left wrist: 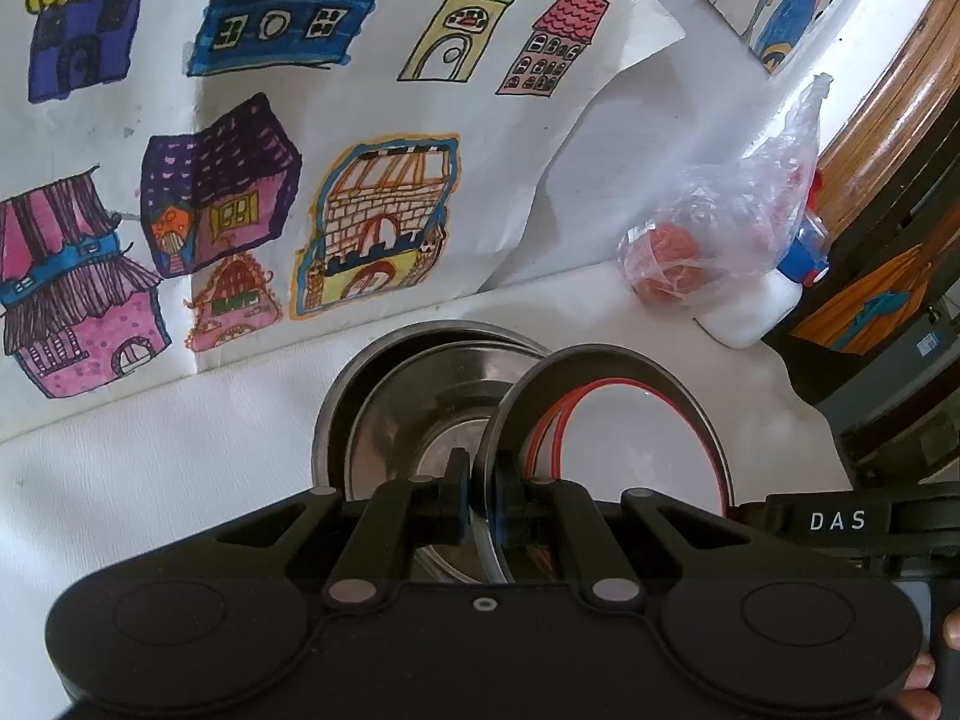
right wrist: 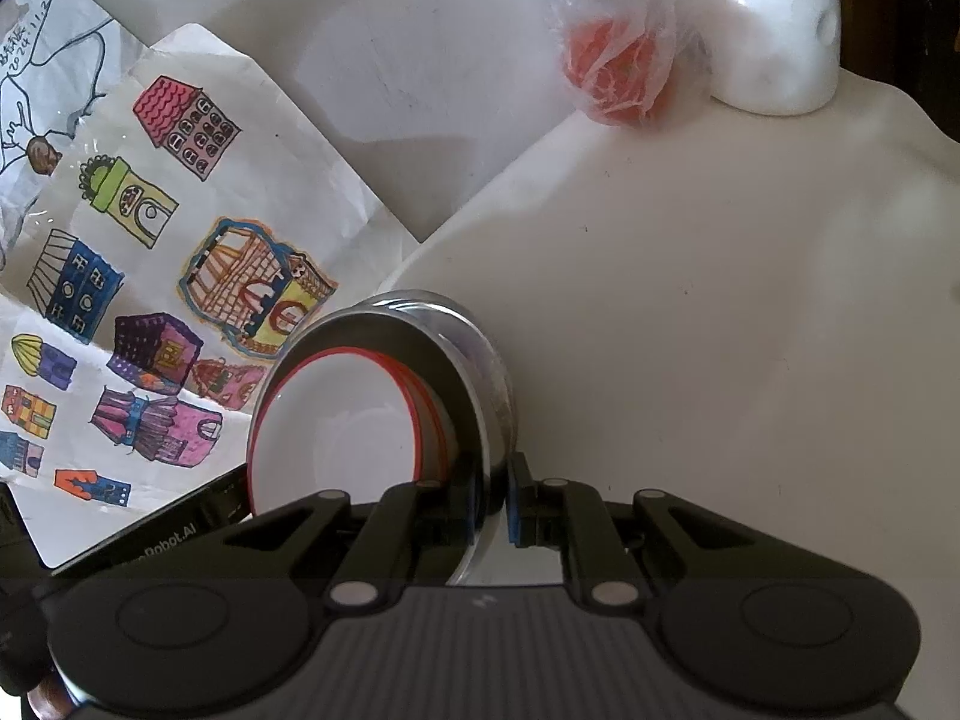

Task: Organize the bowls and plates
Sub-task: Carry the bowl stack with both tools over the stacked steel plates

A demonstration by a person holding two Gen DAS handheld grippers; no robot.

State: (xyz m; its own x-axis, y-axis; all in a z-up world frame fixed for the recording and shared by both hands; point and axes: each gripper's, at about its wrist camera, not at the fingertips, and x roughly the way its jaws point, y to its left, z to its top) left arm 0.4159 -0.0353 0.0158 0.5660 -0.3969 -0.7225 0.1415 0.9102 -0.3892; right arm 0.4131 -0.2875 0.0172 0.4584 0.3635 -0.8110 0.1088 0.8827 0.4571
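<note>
Left wrist view: left gripper (left wrist: 480, 498) is clamped on the rim of a steel bowl (left wrist: 600, 360) held on edge, its mouth facing right. Red-rimmed plates (left wrist: 636, 444) sit inside it. A second steel bowl (left wrist: 420, 396) lies just behind, to the left. Right wrist view: right gripper (right wrist: 495, 501) pinches the same bowl's rim, plates to its left. Both tools are equally near; table (right wrist: 720, 300) lies below.

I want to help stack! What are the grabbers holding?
Both hold the round steel bowl with red-rimmed white plates inside, jaws pinching its rim on opposite sides.
</note>
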